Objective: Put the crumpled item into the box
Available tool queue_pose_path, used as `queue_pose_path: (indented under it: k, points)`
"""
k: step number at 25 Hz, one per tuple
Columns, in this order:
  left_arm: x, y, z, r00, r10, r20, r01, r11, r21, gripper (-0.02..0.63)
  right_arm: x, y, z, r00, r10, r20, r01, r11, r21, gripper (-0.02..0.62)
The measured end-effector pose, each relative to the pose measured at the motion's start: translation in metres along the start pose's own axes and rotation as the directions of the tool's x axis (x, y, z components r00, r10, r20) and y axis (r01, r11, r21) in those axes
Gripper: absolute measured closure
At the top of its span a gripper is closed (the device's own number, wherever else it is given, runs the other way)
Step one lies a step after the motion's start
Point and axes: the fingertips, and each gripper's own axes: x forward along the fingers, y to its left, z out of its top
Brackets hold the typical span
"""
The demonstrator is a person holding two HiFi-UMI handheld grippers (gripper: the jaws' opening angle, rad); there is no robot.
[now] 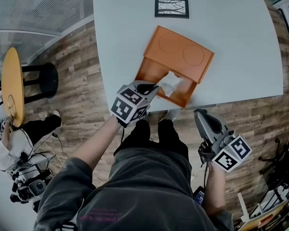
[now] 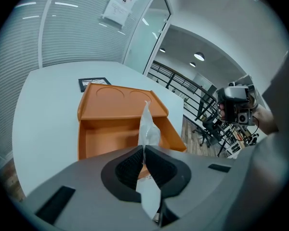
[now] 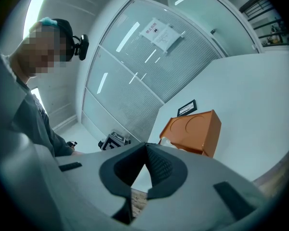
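An orange box (image 1: pixel 155 67) lies open at the near edge of the white table (image 1: pixel 231 52), its lid (image 1: pixel 179 52) folded back. My left gripper (image 1: pixel 153 88) is shut on a crumpled white, thin sheet (image 1: pixel 171 83), which hangs over the box's front part. In the left gripper view the crumpled item (image 2: pixel 147 126) stands up between the pads, with the box (image 2: pixel 108 138) just beyond. My right gripper (image 1: pixel 201 113) is off the table at the near right, shut and holding nothing; its view shows the box (image 3: pixel 192 131) from the side.
A black-framed picture (image 1: pixel 171 7) lies on the table behind the box. To the left stand a round yellow table (image 1: pixel 12 85) and a black stool (image 1: pixel 41 78), with a seated person (image 1: pixel 14 143). Wooden floor surrounds the table.
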Motion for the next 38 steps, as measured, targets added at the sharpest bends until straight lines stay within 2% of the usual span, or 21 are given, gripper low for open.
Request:
queue_pose_path:
  k: [21,28,38]
  points:
    - [0.016,0.012,-0.012,0.996,0.045,-0.083,-0.049,0.998,-0.04,0.574,-0.006,-0.007,-0.007,1.0,0.004,-0.018,-0.003,1.0,0.015,0.594]
    - [0.018,0.015,-0.012,0.99,0.083,-0.114,-0.088,0.996,-0.033,0.571,-0.006,-0.011,-0.006,1.0,0.009,-0.018,-0.009,1.0,0.022,0.594]
    - [0.014,0.013,-0.019,0.982,0.101,-0.161,-0.104,0.995,-0.01,0.551,0.0,-0.007,-0.005,0.999,0.029,-0.024,-0.028,0.999,0.018,0.594]
